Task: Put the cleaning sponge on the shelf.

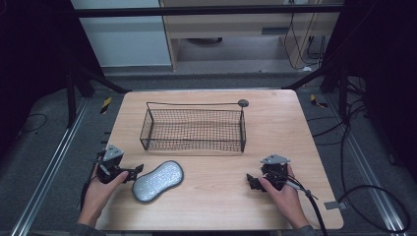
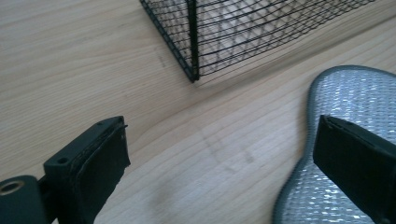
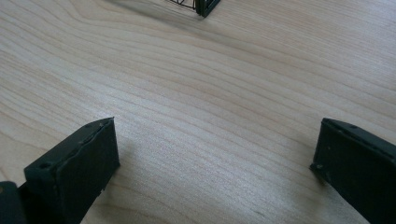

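The silver-grey scrubbing pad [image 1: 158,181] lies flat on the desk [image 1: 295,128], near its front edge and just in front of the wire basket [image 1: 194,129], apart from it. It looks light and soft, a padded peanut shape with a glittery woven face and a stitched grey border; it should bend and flop when lifted by one end, and the shiny weave may be a little slippery, though its texture is hard to judge from the blurred close view. The best hold is likely across the narrow waist or over the bordered edge, where the jaws can pinch the full thickness.

The left hand-held gripper [image 1: 132,173] sits just beside the pad's left end with its jaws spread wide; in the left gripper view one jaw stands over the pad [image 2: 345,112] and the other over bare wood, so nothing is gripped. The right hand-held gripper [image 1: 253,183] rests well apart on the right side of the desk, jaws also wide apart over bare wood.

The desk is pale, smooth wood with rounded corners, so a flat pad may need an edge nudged up first. Around it are dark curtains, a grey floor with trailing cables [image 1: 373,196], metal rails and a light cabinet [image 1: 236,24] behind.
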Available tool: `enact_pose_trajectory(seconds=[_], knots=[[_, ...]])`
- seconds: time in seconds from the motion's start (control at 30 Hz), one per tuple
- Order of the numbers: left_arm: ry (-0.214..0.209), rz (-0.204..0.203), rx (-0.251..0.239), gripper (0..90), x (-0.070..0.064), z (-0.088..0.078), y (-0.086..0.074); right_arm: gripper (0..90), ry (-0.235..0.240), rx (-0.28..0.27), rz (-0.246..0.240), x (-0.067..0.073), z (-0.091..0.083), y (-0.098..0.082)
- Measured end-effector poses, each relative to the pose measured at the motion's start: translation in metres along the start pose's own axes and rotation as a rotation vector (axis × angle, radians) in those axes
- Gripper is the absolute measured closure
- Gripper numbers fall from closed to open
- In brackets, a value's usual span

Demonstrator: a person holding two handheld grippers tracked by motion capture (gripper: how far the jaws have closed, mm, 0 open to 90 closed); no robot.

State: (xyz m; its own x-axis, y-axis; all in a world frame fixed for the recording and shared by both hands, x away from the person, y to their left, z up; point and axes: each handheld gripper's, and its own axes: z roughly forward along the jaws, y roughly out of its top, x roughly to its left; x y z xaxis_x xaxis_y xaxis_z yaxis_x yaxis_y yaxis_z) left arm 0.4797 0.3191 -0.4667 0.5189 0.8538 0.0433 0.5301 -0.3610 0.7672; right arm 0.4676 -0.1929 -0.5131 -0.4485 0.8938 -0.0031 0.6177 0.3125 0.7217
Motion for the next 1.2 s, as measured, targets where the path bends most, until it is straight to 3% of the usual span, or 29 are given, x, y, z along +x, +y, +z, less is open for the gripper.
enact_pose_trajectory(seconds=[0.17, 0.2, 0.3, 0.57, 0.6, 0.7, 0.97, 1.0, 1.03, 1.07, 1.2], knots=[[-0.019, 0.038, 0.01, 2.8, -0.013, -0.002, 0.01, 0.4, 0.0, 0.0, 0.0, 0.0, 0.0, 0.0], [-0.029, 0.062, 0.023, 2.8, -0.019, -0.004, 0.015, 0.4, 0.0, 0.0, 0.0, 0.0, 0.0, 0.0], [-0.028, 0.067, 0.029, 2.7, -0.026, -0.006, 0.021, 0.4, 0.0, 0.0, 0.0, 0.0, 0.0, 0.0], [-0.081, 0.163, 0.118, 3.8, -0.06, -0.004, 0.042, 0.4, 0.0, 0.001, 0.001, 0.0, 0.0, 0.0], [-0.081, 0.163, 0.118, 3.8, -0.06, -0.004, 0.042, 0.4, 0.0, 0.001, 0.001, 0.0, 0.0, 0.0], [-0.102, 0.222, 0.187, 3.8, -0.07, -0.003, 0.047, 0.4, 0.0, 0.0, 0.001, 0.0, 0.0, 0.0], [-0.132, 0.27, 0.27, 4.2, -0.08, 0.001, 0.05, 0.4, 0.0, 0.0, 0.0, 0.0, 0.0, 0.0], [-0.13, 0.297, 0.301, 4.2, -0.084, 0.005, 0.048, 0.4, 0.0, 0.0, 0.0, 0.0, 0.0, 0.0], [-0.13, 0.297, 0.301, 4.7, -0.084, 0.005, 0.048, 0.4, 0.0, 0.0, 0.0, 0.0, 0.0, 0.0], [-0.108, 0.325, 0.317, 5.2, -0.088, 0.006, 0.047, 0.4, 0.0, 0.0, 0.0, 0.0, 0.0, 0.0], [-0.122, 0.336, 0.327, 4.5, -0.091, 0.005, 0.053, 0.4, 0.0, 0.0, 0.0, 0.0, 0.0, 0.0]])
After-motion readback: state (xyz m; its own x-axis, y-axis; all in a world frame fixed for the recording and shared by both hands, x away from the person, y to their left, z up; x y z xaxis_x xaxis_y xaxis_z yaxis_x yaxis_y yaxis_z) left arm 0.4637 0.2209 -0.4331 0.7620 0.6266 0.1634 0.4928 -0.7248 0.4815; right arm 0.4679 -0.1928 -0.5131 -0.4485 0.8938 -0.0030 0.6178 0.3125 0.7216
